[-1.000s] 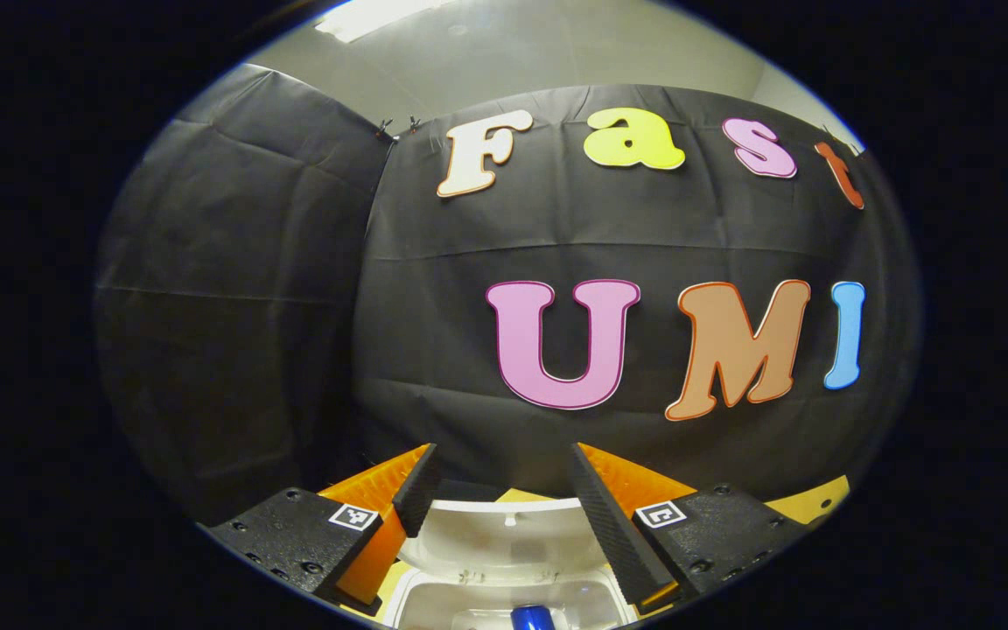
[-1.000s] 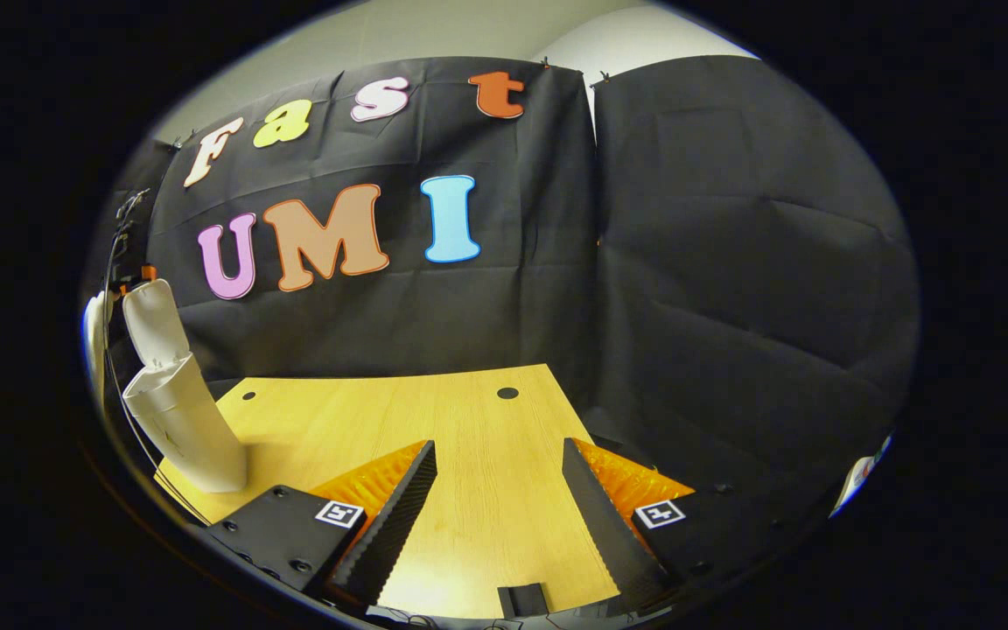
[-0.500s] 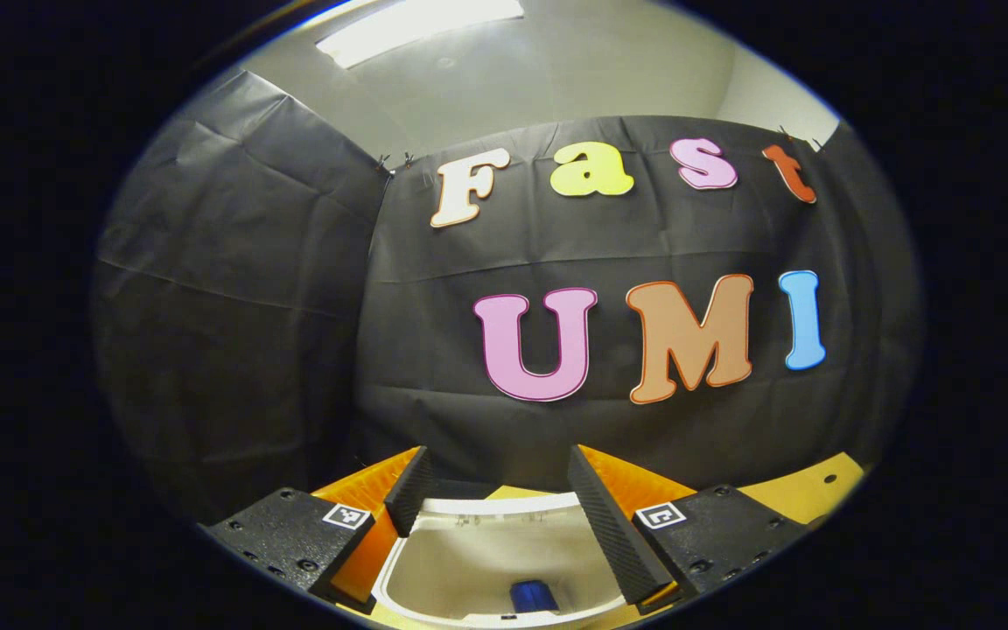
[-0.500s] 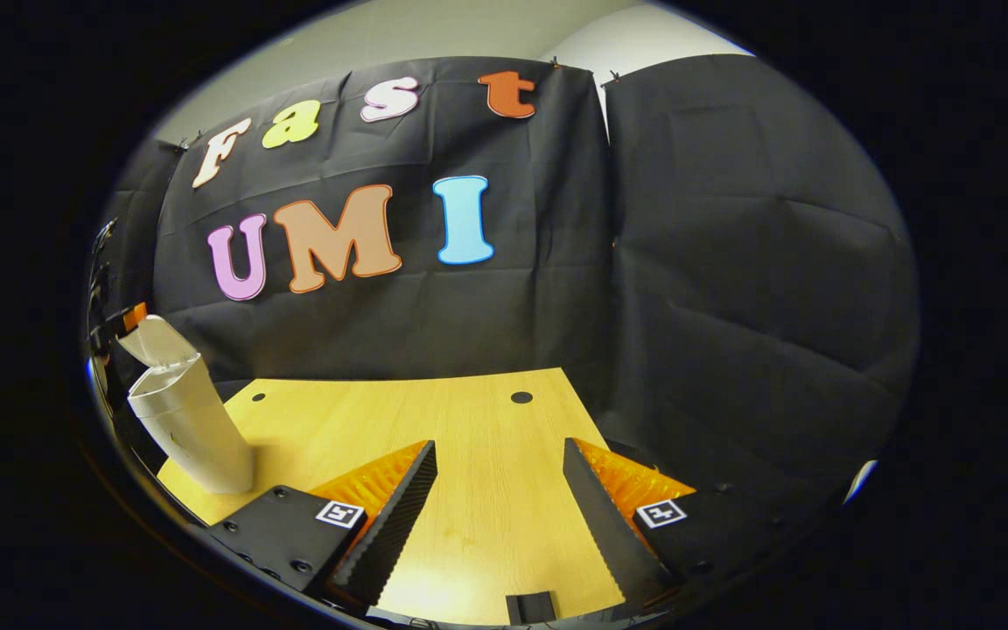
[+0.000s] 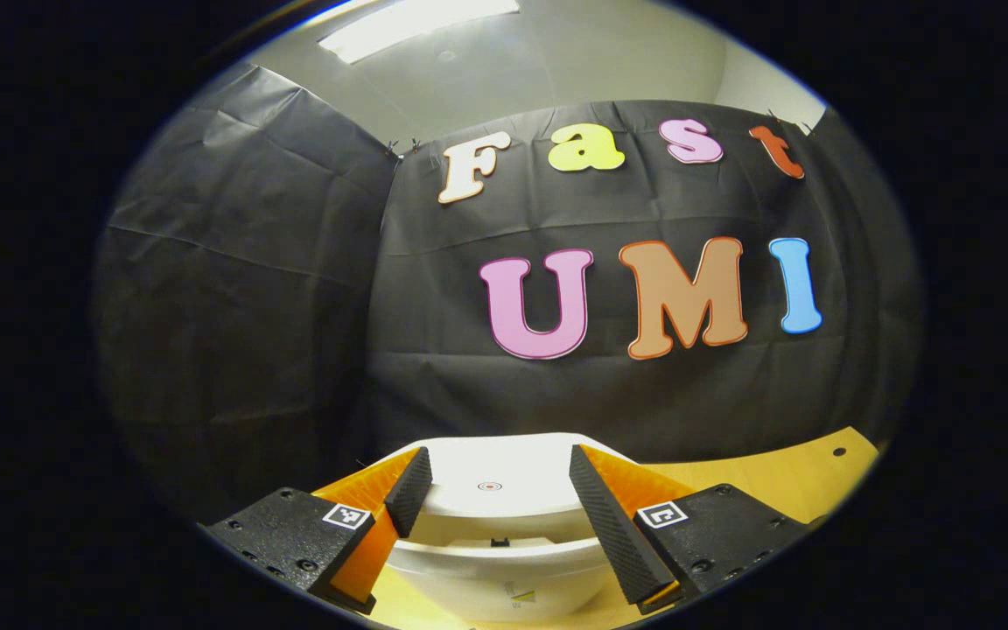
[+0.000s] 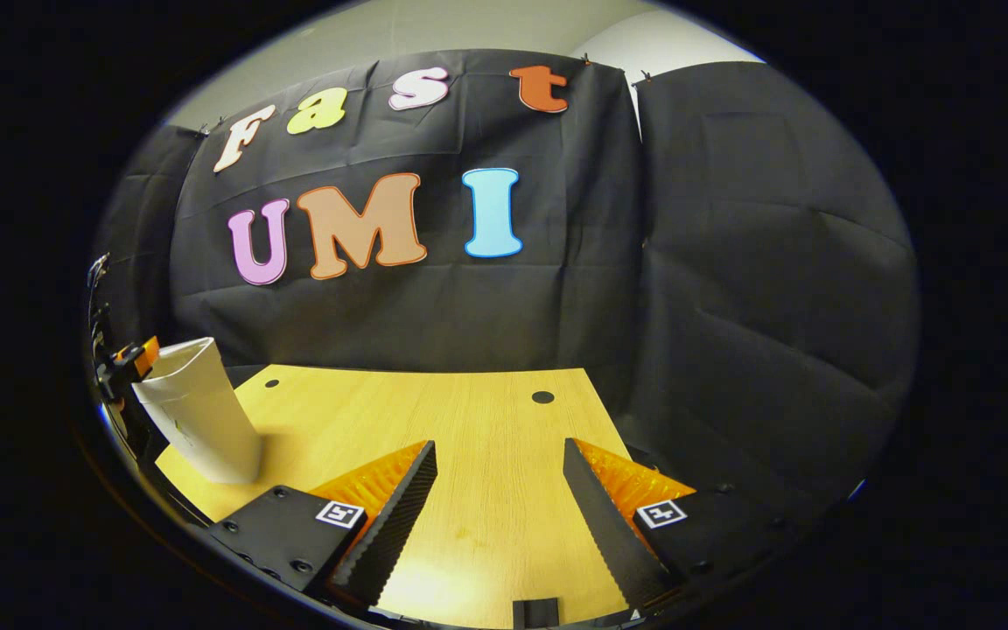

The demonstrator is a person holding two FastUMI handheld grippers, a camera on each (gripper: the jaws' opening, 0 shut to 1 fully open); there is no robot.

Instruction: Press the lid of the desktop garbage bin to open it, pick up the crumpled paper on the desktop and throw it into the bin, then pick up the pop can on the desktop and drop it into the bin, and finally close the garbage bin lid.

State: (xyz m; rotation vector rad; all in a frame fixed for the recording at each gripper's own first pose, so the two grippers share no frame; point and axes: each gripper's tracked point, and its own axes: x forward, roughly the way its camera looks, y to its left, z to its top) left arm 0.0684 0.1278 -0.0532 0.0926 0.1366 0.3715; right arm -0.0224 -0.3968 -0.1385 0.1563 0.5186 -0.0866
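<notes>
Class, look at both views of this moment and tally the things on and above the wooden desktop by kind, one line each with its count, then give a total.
Garbage bin, lid down: 1
Desktop: 1
Claws, left claw and right claw, both open: 2
Holes in the desktop, and: 2
Total: 6

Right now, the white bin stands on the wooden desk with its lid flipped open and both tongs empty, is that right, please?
Not quite: the lid is down on the white bin, as the left gripper view shows. The bin does stand on the wooden desk, and both tongs are open and empty.
</notes>
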